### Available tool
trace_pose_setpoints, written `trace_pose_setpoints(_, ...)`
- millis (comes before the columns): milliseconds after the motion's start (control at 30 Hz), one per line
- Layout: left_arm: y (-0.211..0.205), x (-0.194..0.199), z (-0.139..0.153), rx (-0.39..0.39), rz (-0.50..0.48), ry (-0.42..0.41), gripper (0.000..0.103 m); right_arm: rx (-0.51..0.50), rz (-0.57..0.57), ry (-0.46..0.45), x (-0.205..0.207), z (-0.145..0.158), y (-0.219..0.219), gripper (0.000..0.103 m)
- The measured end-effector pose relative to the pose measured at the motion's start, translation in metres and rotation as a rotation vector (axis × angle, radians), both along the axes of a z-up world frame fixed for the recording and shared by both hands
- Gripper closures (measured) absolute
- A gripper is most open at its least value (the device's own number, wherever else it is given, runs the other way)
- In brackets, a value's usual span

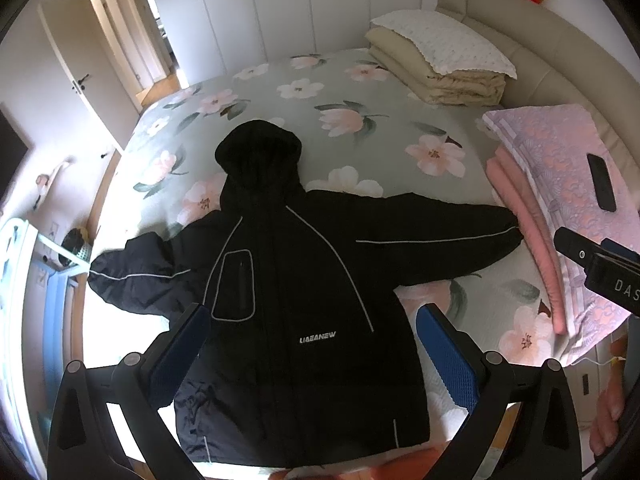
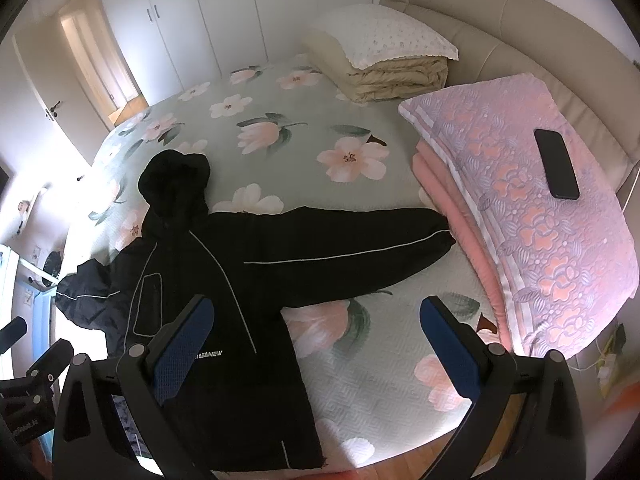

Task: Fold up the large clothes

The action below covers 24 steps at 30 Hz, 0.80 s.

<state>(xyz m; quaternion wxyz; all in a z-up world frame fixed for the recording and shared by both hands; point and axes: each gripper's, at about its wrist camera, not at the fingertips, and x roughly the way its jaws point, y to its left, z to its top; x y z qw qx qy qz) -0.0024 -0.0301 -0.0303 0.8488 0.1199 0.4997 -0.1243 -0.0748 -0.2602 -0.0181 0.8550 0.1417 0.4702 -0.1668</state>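
A: Where is the coat lying?

B: The black hooded jacket (image 1: 296, 280) is lying face up and unfolded on the bed (image 1: 360, 92), on a floral sheet. Its hood is pointing toward the far side and its hem is reaching the near edge. Both sleeves are stretching straight out to the sides. One cuff is touching a folded pink blanket (image 2: 532, 216), and the other is hanging over the opposite edge of the bed.

A: What are my claws doing?

B: You are holding your left claw (image 1: 312, 356) above the jacket's lower body, its blue-padded fingers spread wide and gripping nothing. Your right claw (image 2: 316, 340) is hovering over the jacket's side and the bare sheet beside it, also wide and empty.

A: What else is sitting around it?

B: A dark phone (image 2: 556, 168) is resting on the pink blanket. A stack of beige bedding (image 1: 440, 60) is sitting against the padded headboard (image 1: 560, 52), well apart from the jacket. White wardrobe doors (image 1: 280, 0) are standing beyond the bed.
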Motion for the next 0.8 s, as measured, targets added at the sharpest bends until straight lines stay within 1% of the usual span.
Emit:
trace_pose_setpoints(333,-0.005,0.006,-0.011,0.012,-0.001,0.033,0.0,0.019,-0.006,0.017,0.002,-0.008,-0.005,0.0)
trace_pose_setpoints(500,-0.012,0.011,-0.018,0.021,-0.008,0.048,0.0,0.033,-0.012,0.038,0.005,-0.018,-0.01,0.0)
trace_pose_setpoints(667,-0.019,0.018,-0.032,0.041,-0.015,0.078,0.0,0.056,-0.026,0.059,0.01,-0.038,-0.024,0.0)
trace_pose_setpoints(800,-0.026,0.026,-0.046,0.058,-0.013,0.1,0.0,0.108,-0.055,0.063,0.014,-0.065,-0.051,0.0)
